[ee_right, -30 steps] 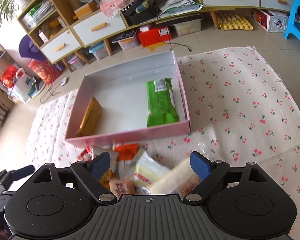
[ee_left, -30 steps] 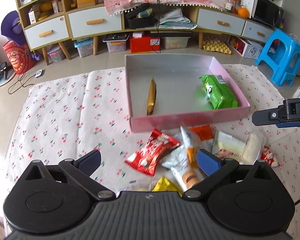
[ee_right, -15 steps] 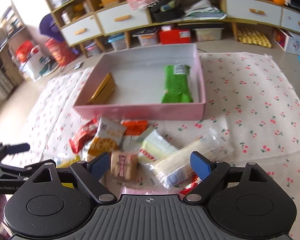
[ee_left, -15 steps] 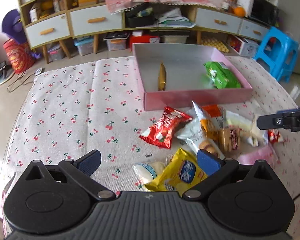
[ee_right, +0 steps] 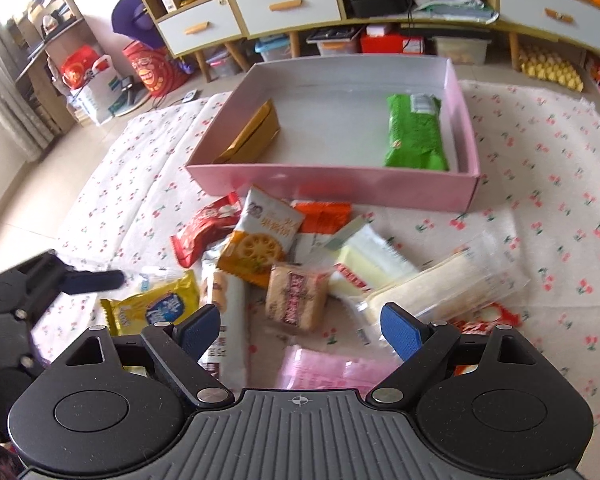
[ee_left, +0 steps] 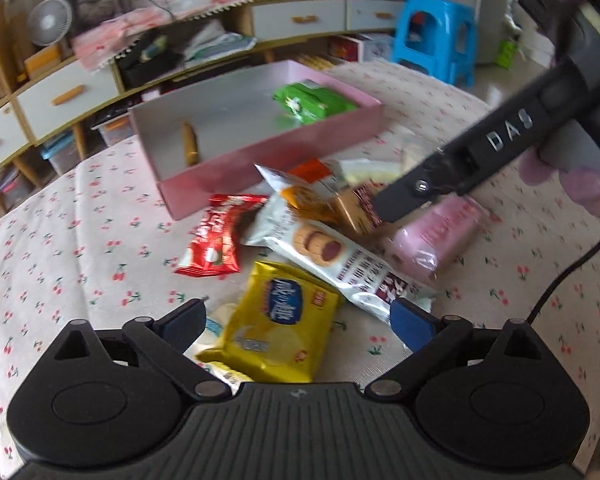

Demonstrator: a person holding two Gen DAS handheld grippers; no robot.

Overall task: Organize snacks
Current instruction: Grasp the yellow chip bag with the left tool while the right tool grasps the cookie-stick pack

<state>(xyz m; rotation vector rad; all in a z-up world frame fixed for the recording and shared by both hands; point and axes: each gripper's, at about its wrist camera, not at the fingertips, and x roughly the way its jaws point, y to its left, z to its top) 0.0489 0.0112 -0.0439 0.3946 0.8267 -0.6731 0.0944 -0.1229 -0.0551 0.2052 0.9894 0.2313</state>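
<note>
Yellow foil snack packet [ee_left: 278,322] – light, crinkly, likely slippery – lies at the cloth's near edge between the left gripper's [ee_left: 296,316] spread fingers; pinch its sealed end; right gripper [ee_right: 300,322] gapes empty

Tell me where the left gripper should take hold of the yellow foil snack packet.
Grip the yellow foil snack packet across its two long side edges, coming straight down from above. It lies flat on the pile directly between the open left gripper fingers, on top of its neighbours, so probably both edges are reachable.
</note>
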